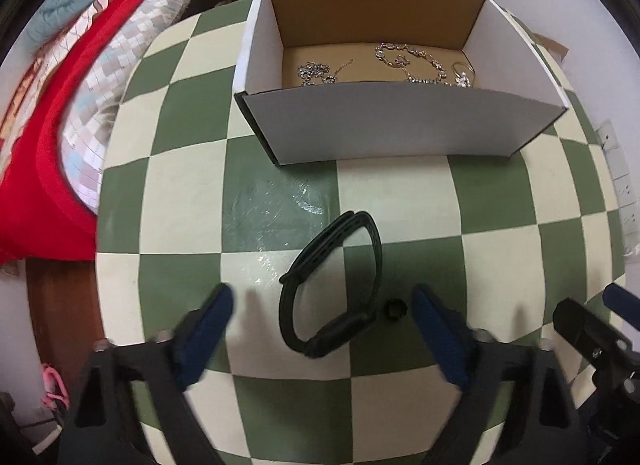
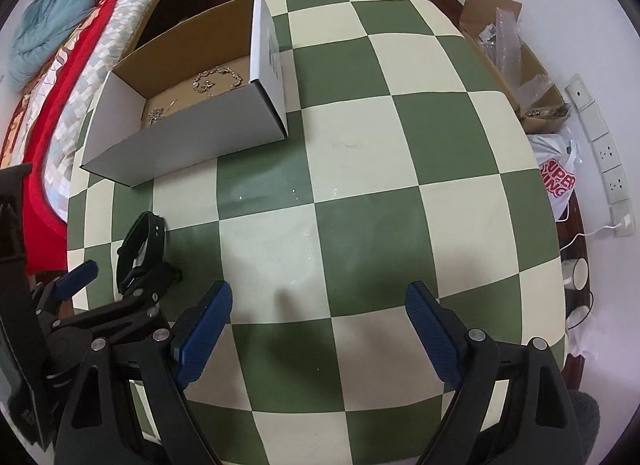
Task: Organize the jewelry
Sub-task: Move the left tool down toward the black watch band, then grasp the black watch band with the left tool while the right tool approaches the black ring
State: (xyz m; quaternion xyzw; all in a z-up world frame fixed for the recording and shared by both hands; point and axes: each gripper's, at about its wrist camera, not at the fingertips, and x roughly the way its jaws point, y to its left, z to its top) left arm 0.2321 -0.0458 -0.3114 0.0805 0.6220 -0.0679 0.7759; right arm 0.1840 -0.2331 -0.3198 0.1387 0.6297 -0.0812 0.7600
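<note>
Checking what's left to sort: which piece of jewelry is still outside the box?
The black wristband, lying on the checkered table between the open left gripper's fingers; the silver pieces are already inside the box.

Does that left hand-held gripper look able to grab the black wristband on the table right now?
Probably yes. The left hand-held gripper is open, with its blue fingers on either side of the black wristband, which lies flat on the checkered table. Nothing blocks it; only a small black ring sits close beside.
</note>
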